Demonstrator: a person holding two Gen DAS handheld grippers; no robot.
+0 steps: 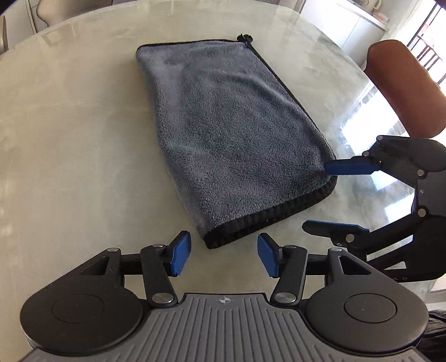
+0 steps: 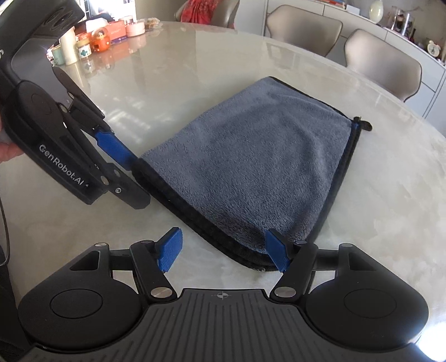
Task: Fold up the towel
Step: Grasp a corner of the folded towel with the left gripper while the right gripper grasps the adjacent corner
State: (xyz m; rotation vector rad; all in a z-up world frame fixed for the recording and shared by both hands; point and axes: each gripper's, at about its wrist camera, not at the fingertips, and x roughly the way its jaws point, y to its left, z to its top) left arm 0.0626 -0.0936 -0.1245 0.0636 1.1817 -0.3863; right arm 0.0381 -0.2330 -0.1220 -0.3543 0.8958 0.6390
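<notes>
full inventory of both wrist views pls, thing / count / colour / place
towel: 1, grey with black trim, folded flat, mid table
table: 1, pale glossy, round
brown chair: 1, far side of table in left view
beige chairs: 3, behind table in right view
jars and boxes: several, mixed orange and white, far table edge
left gripper: 1, black with blue pads, open, at near hem
right gripper: 1, same, open, at towel corner

I work at a pale, glossy round table point(image 1: 69, 117) that mirrors the daylight. On my right stands a brown leather chair point(image 1: 404, 83) before bright windows point(image 1: 426, 41). Beige chairs point(image 2: 384, 64) line the far side in front of white cabinets point(image 2: 320, 8). Jars and boxes point(image 2: 92, 39) crowd the table's far left edge.
</notes>
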